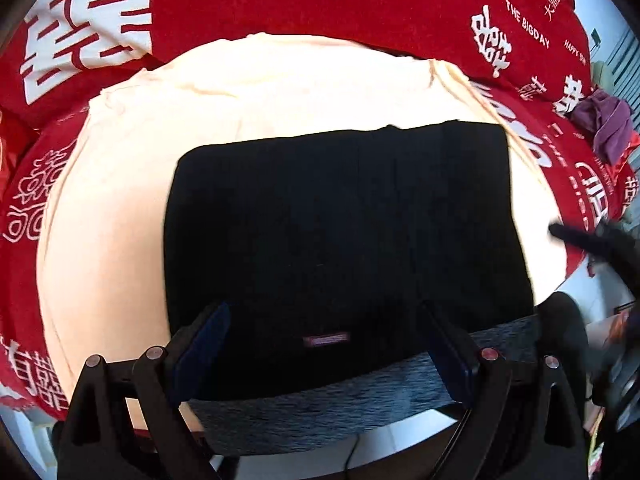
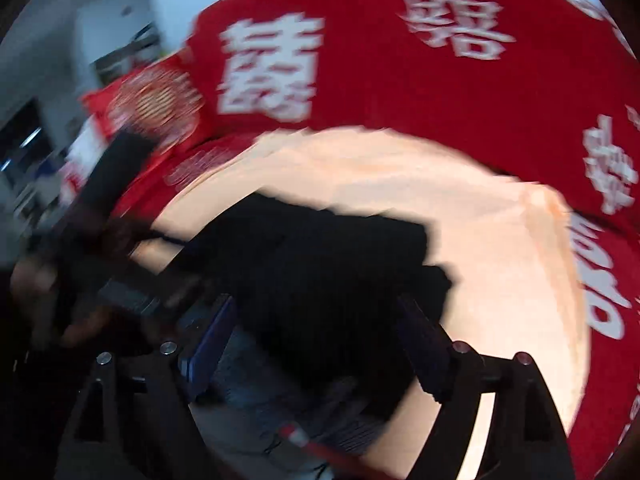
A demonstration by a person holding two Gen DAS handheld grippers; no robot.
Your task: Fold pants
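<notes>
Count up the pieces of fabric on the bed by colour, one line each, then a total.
Black: 1, the folded pants
Cream: 1, the cloth under them
Red: 1, the printed bedspread
Purple: 1, a crumpled garment at the far right
Total: 4

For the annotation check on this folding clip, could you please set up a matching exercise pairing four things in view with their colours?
Things:
1. folded pants
2. waistband
3. cloth under the pants
4. crumpled garment at the far right

Colours:
A. purple
B. heathered grey
C. black
D. cream

Pairs: 1-C, 2-B, 3-D, 4-A
</notes>
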